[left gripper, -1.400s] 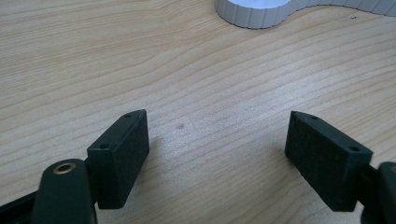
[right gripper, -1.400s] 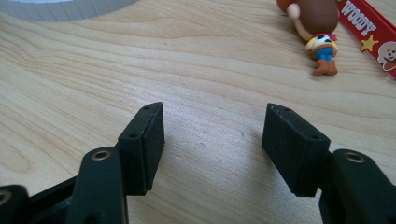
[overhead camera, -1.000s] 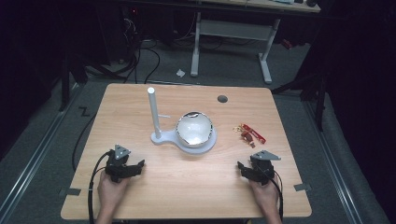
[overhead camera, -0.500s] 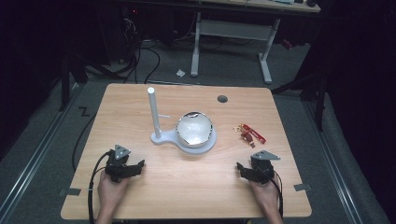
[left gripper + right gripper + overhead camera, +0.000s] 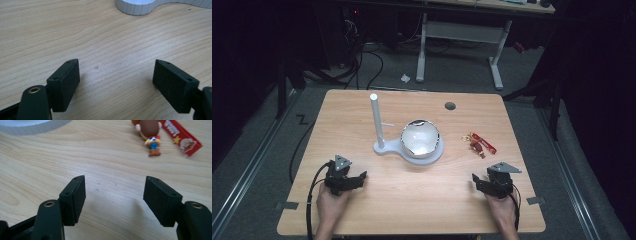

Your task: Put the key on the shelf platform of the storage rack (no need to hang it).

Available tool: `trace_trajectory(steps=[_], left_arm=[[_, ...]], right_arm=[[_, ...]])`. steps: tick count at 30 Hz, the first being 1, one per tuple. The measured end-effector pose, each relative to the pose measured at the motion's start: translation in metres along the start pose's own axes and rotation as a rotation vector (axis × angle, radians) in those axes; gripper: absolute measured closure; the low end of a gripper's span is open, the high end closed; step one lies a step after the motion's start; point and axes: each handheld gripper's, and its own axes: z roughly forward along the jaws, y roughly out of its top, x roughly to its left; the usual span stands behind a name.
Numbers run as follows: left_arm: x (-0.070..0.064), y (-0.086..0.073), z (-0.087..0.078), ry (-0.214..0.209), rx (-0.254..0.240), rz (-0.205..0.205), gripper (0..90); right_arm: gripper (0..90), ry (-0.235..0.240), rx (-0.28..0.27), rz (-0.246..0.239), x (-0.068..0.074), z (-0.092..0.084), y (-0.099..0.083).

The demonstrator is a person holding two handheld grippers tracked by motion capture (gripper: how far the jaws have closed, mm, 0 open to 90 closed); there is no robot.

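Observation:
A white stand with an upright post [image 5: 376,117] carries a shiny metal bowl [image 5: 420,138] at the table's middle. To its right lies a red keychain [image 5: 478,142] with a small figure [image 5: 150,135] and a red tag [image 5: 181,136]. My left gripper [image 5: 357,178] rests at the front left, open over bare wood [image 5: 116,82]. The stand's ribbed base [image 5: 136,6] lies ahead of it. At the front right, my right gripper [image 5: 476,181] is open [image 5: 115,197]. Its jaws have just been closing a little, with nothing between them, and the keychain lies ahead of them.
The wooden table [image 5: 362,210] has a round cable hole [image 5: 450,106] near its far edge. Beyond it stand a white desk frame [image 5: 459,35] and floor cables. A person's hands hold both grippers at the near edge.

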Motion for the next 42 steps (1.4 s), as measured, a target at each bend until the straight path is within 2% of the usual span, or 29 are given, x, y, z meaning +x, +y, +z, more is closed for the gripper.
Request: trace_trajectory(steps=[4,13,19,24,32,38,42], left_arm=[[0.0,0.0,0.0,0.0,0.0,0.0,22.0],[0.0,0.0,0.0,0.0,0.0,0.0,22.0],[0.0,0.0,0.0,0.0,0.0,0.0,22.0],[0.0,0.0,0.0,0.0,0.0,0.0,22.0],[0.0,0.0,0.0,0.0,0.0,0.0,22.0],[0.0,0.0,0.0,0.0,0.0,-0.001,22.0],[0.0,0.0,0.0,0.0,0.0,0.0,22.0]], right_arm=[[34.3,-0.001,-0.015,0.033,-0.009,-0.005,0.0],[33.3,-0.016,-0.025,0.039,-0.021,-0.008,0.006],[31.5,-0.029,-0.026,0.053,-0.034,-0.004,0.015],[29.7,-0.017,-0.024,0.07,-0.042,-0.001,0.025],[25.9,-0.019,-0.024,0.054,-0.048,0.004,0.041],[20.9,-0.003,-0.016,0.029,-0.048,0.013,0.055],[18.4,0.006,-0.015,0.032,-0.049,0.02,0.061]])
